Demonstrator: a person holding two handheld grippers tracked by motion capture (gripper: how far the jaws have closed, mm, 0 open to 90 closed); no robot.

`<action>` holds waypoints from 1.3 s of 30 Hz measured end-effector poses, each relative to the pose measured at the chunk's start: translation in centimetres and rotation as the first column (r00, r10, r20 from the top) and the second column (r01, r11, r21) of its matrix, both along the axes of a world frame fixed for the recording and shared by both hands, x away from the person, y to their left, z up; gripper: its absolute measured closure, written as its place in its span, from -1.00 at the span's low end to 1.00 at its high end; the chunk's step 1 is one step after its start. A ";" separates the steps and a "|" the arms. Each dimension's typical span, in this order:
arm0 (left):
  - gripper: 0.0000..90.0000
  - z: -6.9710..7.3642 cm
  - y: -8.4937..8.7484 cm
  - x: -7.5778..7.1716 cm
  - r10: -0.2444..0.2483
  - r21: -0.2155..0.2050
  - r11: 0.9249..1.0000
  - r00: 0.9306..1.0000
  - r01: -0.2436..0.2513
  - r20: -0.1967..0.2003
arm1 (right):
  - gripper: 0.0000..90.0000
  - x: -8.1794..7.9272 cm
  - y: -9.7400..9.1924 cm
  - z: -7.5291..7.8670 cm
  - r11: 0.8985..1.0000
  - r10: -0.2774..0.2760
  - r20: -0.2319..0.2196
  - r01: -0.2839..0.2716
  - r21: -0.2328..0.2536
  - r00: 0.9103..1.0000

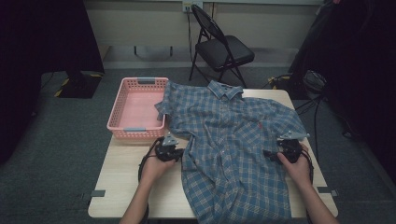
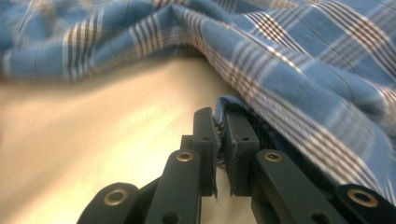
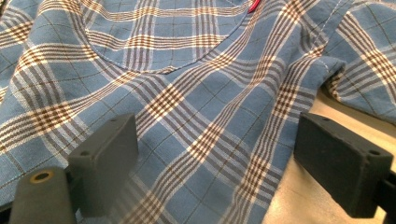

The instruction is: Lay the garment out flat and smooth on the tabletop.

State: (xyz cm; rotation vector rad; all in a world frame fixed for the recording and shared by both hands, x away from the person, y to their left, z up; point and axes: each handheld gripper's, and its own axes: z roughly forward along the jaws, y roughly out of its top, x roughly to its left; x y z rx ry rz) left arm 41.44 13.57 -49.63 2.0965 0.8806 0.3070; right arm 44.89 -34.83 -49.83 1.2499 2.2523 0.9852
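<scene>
A blue plaid shirt [image 1: 229, 140] lies spread face up on the light wooden table [image 1: 121, 186], collar at the far side. My left gripper [image 1: 181, 154] rests at the shirt's left edge, about waist height. In the left gripper view its jaws [image 2: 219, 116] are shut on that hem, with a fold of the shirt [image 2: 303, 60] pinched between the pads. My right gripper [image 1: 268, 155] sits over the shirt's right side. In the right gripper view it [image 3: 219, 140] stands wide open, jaws straddling flat shirt cloth [image 3: 187, 93] below the chest pocket.
A pink plastic basket [image 1: 135, 128] stands at the table's far left, touching the shirt's sleeve. A black folding chair [image 1: 224, 51] stands beyond the table. Bare tabletop [image 2: 93, 130] lies to the left of the left gripper.
</scene>
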 end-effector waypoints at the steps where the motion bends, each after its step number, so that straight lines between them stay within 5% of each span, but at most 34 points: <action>1: 0.87 0.0 0.6 -1.0 0.007 -0.005 1.000 1.000 -0.007 -0.007 | -0.71 0.0 0.0 0.0 1.000 0.000 0.000 0.000 0.000 1.000; 6: 0.85 0.5 2.2 -4.9 0.010 0.016 1.000 0.999 -0.009 -0.041 | -0.71 0.0 0.0 0.0 1.000 -0.001 0.000 0.001 0.000 1.000; 8: 0.81 0.5 2.8 -6.1 0.011 0.015 1.000 1.000 -0.011 -0.025 | -0.71 0.0 0.0 0.0 1.000 -0.002 0.000 0.002 0.000 1.000; 11: 0.20 0.9 3.3 -7.2 0.040 -0.052 0.998 0.997 -0.037 0.064 | -0.71 0.0 0.0 0.0 1.000 -0.003 0.000 0.003 0.001 1.000; 15: -0.09 1.9 2.4 -8.0 -0.020 -0.125 0.992 0.995 0.033 0.101 | -0.71 0.0 0.0 0.0 1.000 -0.002 0.000 0.002 0.002 1.000; 21: -0.18 1.7 0.5 -8.5 -0.130 -0.099 0.985 0.985 0.141 0.111 | -0.71 0.0 0.0 0.0 1.000 -0.002 0.000 0.002 0.002 1.000; 24: -0.13 1.9 -0.5 -7.8 -0.153 -0.090 0.983 0.983 0.162 0.100 | -0.71 0.0 0.0 0.0 1.000 -0.002 0.000 0.002 0.002 1.000; 28: 0.31 3.0 -2.4 -5.3 -0.162 -0.109 0.979 0.982 0.172 0.096 | -0.71 0.0 0.1 0.0 1.000 -0.003 0.000 0.003 0.001 1.000; 33: 0.82 3.8 -4.9 -1.0 -0.134 -0.036 0.990 0.988 0.137 0.072 | -0.71 0.0 0.1 0.0 1.000 -0.003 -0.001 0.003 0.001 1.000; 35: 0.87 3.5 -5.4 0.5 -0.090 0.022 0.996 0.994 0.089 0.064 | -0.71 0.0 0.1 0.0 1.000 -0.003 0.000 0.003 0.001 1.000; 39: 0.92 2.7 -5.6 2.3 -0.069 0.028 0.997 0.995 0.067 0.076 | -0.71 0.0 0.1 0.0 1.000 -0.003 -0.001 0.003 0.001 1.000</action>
